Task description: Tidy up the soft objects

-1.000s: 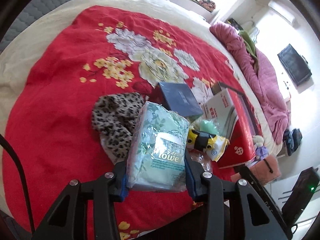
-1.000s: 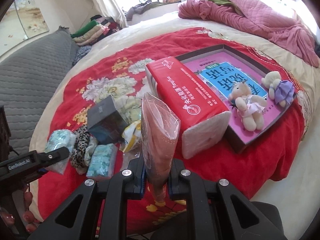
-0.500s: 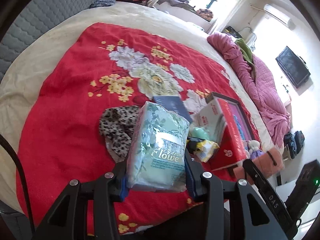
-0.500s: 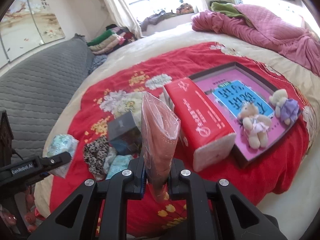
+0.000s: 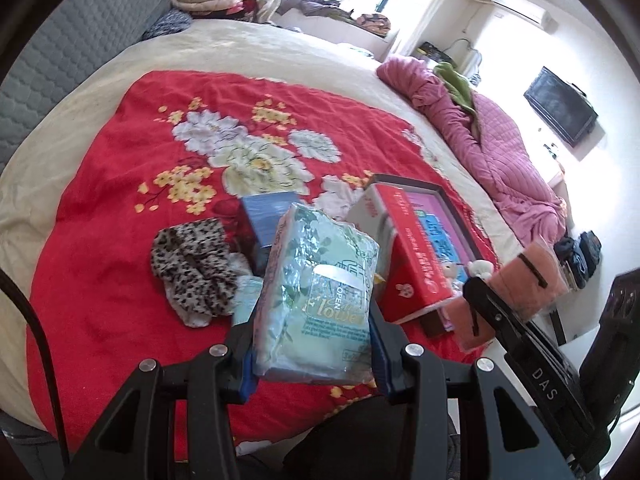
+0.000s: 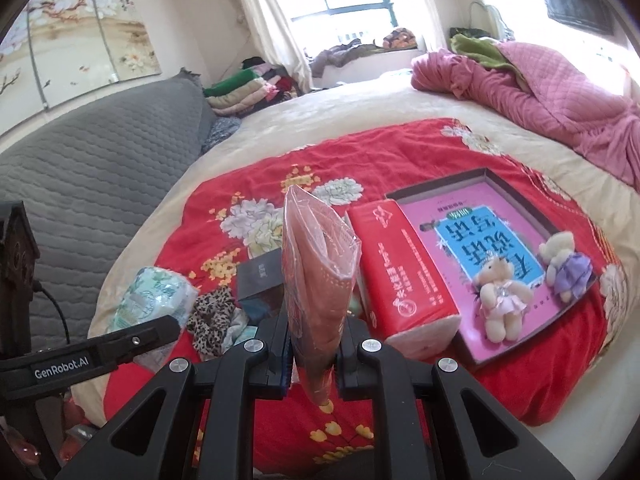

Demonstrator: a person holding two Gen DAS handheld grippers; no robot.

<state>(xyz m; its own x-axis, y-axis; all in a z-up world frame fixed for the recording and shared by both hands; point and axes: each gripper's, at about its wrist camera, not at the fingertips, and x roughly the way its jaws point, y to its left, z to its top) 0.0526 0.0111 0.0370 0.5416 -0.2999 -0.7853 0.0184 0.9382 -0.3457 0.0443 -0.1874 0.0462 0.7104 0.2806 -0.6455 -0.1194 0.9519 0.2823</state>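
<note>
The left gripper [image 5: 312, 356] sits at the bottom centre of its wrist view, its two jaws pressed against the sides of a pale green wet-wipe pack [image 5: 320, 300] with a leaf print, which it holds clear of the bed. The pack stands upright in the middle of the frame. Just left of it, a leopard-print cloth [image 5: 192, 268] lies on the red flowered blanket [image 5: 120, 208]. Behind the pack a dark blue box [image 5: 264, 216] peeks out, and to its right a red tissue pack [image 5: 412, 260] leans along the edge of a dark tray [image 5: 460, 216] with a pink book inside.

The right gripper [image 6: 312, 354] is at the bottom centre of its own view, clamped tight on a thin pink packet in clear wrap [image 6: 318, 280] that rises upright through the middle of the frame. To the right of the packet lies the red tissue pack [image 6: 400, 268], touching the tray [image 6: 500, 184]. On the book in the tray sit two small teddy bears, one in a pink dress [image 6: 500, 296] and one in a purple dress [image 6: 564, 264], at the right of the frame. At the lower left the other gripper's arm shows with the green pack [image 6: 156, 296] at its tip, and the leopard cloth [image 6: 212, 316] is just beside it. A pink quilt [image 6: 560, 92] is heaped at the upper right.
</note>
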